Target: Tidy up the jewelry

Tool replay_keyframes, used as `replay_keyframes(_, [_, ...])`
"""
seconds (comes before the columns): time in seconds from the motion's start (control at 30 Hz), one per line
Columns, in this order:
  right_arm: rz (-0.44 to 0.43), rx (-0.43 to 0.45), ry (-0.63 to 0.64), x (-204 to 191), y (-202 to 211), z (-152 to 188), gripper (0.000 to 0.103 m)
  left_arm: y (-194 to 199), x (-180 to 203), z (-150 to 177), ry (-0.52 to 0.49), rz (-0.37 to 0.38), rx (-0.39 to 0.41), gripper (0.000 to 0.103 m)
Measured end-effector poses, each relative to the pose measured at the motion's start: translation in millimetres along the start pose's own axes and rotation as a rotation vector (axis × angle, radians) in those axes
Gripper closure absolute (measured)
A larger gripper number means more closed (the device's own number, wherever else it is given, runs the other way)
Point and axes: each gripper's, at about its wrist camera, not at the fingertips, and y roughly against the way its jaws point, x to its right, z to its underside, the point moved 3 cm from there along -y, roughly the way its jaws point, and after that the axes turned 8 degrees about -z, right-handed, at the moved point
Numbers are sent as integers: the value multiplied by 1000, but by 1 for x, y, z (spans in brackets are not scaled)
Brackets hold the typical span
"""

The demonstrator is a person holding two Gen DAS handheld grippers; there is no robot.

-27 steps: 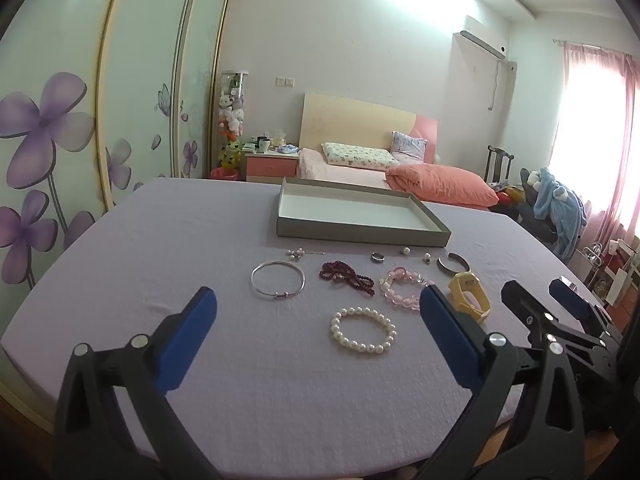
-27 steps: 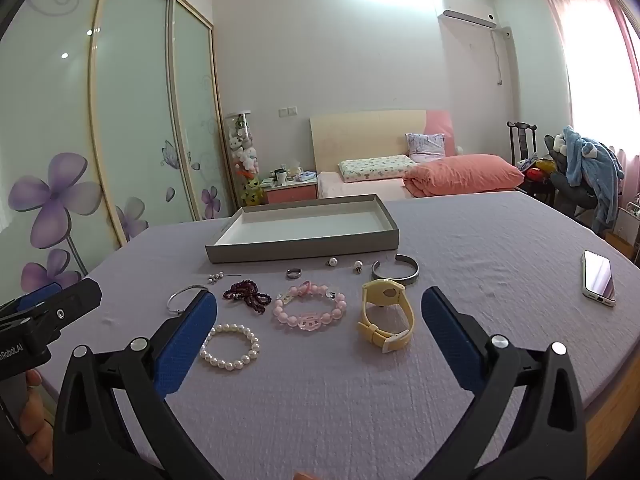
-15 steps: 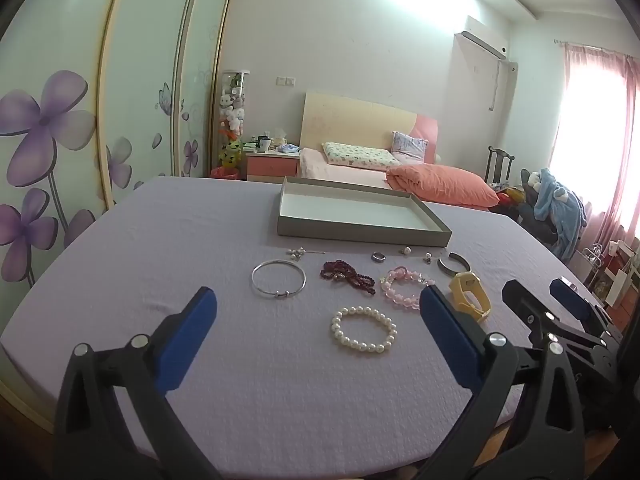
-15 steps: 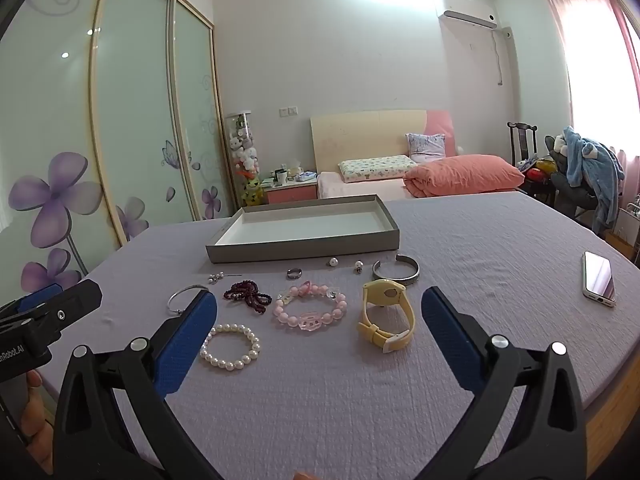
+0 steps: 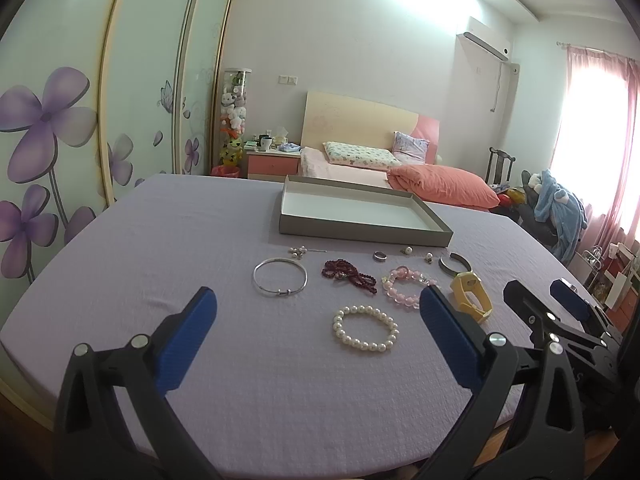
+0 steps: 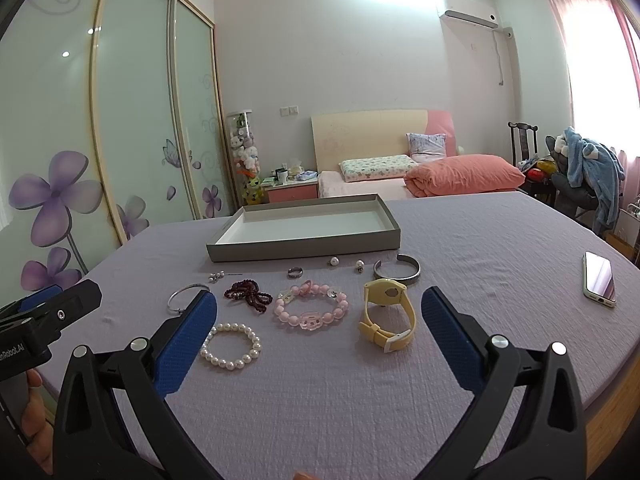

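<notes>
Lilac table [image 6: 480, 240]; tray [image 6: 304, 245] far; both grippers wide.

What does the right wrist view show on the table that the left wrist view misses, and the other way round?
Only the right wrist view shows the phone at the table's right side and a hand behind the left gripper. Only the left wrist view shows the right gripper, open. Both show the empty tray, pearl bracelet and yellow watch.
</notes>
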Motion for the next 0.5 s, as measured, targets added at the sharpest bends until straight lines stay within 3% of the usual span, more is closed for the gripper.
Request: replay_keyframes(0.5, [-1,0,0,-2,-1,0,2,-1,-2,1,4,0,0,4])
